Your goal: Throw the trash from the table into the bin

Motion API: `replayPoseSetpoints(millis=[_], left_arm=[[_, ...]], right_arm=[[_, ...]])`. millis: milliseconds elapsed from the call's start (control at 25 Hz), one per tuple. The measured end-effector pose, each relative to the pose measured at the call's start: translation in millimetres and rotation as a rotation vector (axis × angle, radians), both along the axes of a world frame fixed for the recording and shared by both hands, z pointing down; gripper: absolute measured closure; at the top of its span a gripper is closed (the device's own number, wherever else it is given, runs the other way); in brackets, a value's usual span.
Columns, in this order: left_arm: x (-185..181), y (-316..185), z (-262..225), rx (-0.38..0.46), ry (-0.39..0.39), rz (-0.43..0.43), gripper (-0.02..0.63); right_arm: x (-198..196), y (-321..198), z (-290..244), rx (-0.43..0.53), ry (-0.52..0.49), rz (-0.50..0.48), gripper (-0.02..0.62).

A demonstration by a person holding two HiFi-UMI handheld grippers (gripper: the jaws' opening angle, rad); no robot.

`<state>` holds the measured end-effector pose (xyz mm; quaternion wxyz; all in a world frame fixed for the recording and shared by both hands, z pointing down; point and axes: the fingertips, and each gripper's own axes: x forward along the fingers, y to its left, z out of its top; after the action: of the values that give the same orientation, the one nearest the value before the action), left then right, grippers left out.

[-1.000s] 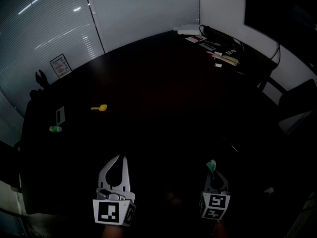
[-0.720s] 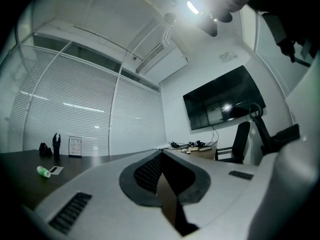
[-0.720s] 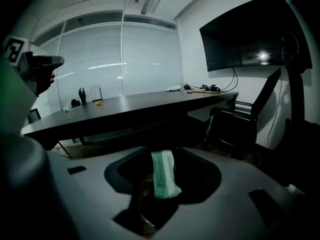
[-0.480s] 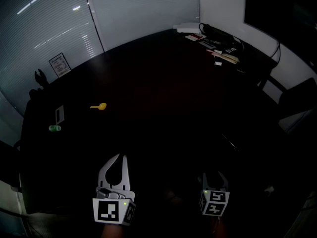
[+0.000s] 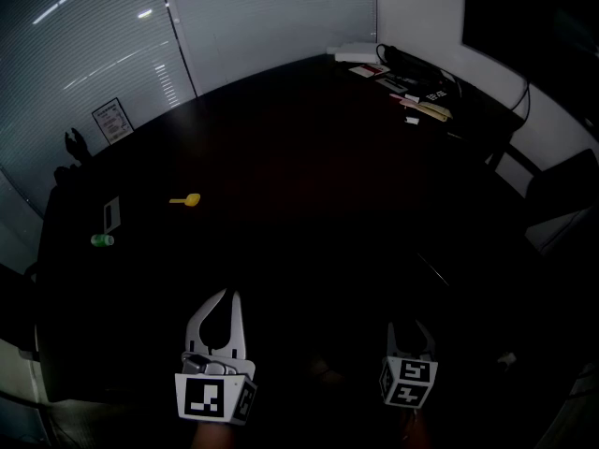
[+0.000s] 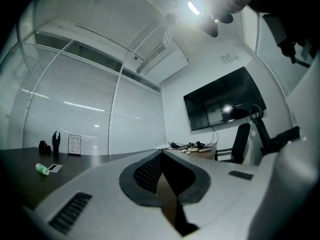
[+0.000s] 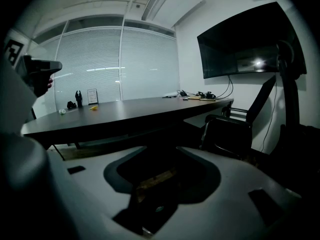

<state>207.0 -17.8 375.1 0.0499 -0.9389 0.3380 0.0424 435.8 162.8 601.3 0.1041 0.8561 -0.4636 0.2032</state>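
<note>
On the far left of the long dark table (image 5: 309, 176), a small green scrap (image 5: 103, 240) lies just beside a white card (image 5: 112, 215). A yellow scrap (image 5: 186, 199) sits a little to their right, and both scraps lie well apart from the two tools at the near edge. They appear to be the trash not yet collected, left where they lie until a gripper is free to fetch them. A framed notice (image 5: 113, 123) stands behind them against the blinds. The left gripper (image 5: 227, 297) is held roughly level at the near end of the table with its jaws clenched tip to tip. It has nothing between them and touches nothing, and it looks parked while the other hand works. To its right, the right gripper (image 5: 409, 327) hangs past the table's near edge and tilts downward into deep shadow. Its jaws have just been opening and now stand apart with nothing between them. That posture fits a drop into the bin, though the gloom beneath it hides whether the bin is there. An office chair (image 5: 562, 190) stands against the wall at far right, clear of both hands.
</note>
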Motion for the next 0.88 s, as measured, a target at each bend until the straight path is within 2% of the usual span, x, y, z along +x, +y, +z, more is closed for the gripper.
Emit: replayPoseSetpoints(millis=[200,440,680,880], left_arm=[[-4.5,0.5,17.9,-0.032,-0.075,-0.001,0.609],[-2.0,1.2,20.9,-0.023,-0.098,-0.002,0.609],[-4.1,0.8,14.1,-0.030,-0.048,-0.003,0.609],[-5.6,-2.9,14.0,-0.038,-0.044,-0.014,0.609]], right_arm=[[-0.3,-1.6,-4.7,0.008,0.017,-0.007,0.423],[0.9,-4.6,-12.6,0.021,0.030,-0.008,0.425],[1.0,-5.8,-14.8,0.026,0.031,-0.013,0.425],[1.2,-10.3,-17.2,0.030,0.032,-0.024,0.425]])
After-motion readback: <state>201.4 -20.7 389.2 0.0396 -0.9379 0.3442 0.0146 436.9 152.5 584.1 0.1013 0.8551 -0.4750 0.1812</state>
